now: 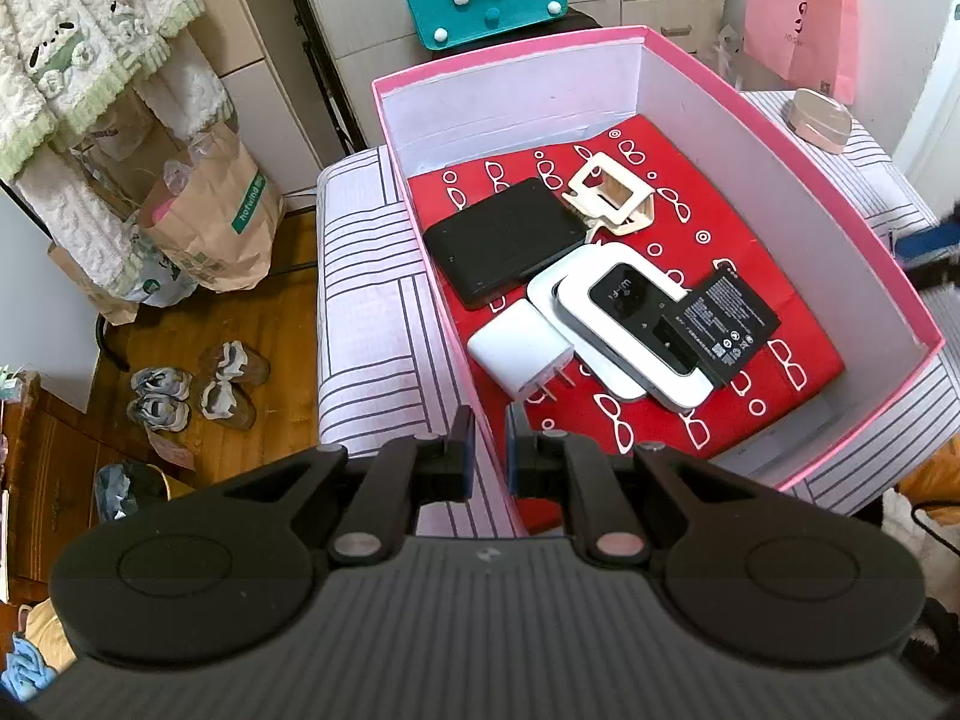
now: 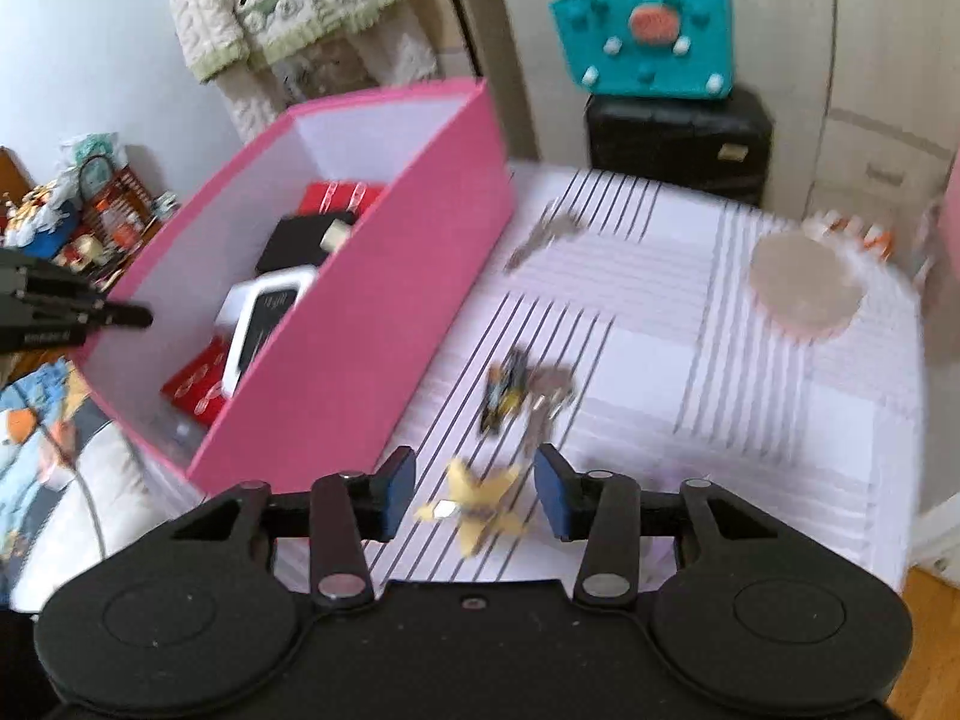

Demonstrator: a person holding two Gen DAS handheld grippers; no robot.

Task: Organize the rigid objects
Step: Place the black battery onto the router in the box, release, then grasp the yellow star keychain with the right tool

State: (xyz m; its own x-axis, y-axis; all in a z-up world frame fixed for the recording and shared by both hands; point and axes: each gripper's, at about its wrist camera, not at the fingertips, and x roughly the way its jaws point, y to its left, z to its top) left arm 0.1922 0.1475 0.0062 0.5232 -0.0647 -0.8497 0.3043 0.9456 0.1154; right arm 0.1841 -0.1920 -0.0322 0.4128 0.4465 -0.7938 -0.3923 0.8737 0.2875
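Observation:
A pink box [image 1: 888,276] with a red patterned liner stands on the striped table. In it lie a black case [image 1: 501,238], a cream hair claw [image 1: 606,195], a white wifi device [image 1: 636,324], a black battery [image 1: 729,324] and a white charger plug [image 1: 522,354]. My left gripper [image 1: 487,450] is shut on the box's near wall. My right gripper [image 2: 474,495] is open over a yellow star-shaped thing [image 2: 477,507] on the table; a key bunch [image 2: 522,387] lies just beyond. The box [image 2: 372,324] stands to its left.
A round beige object [image 2: 807,285] and more keys [image 2: 543,237] lie on the striped cloth [image 2: 660,360]. A teal bag [image 2: 645,39] sits on a black case at the back. Paper bags [image 1: 210,210] and shoes [image 1: 198,387] are on the wood floor left.

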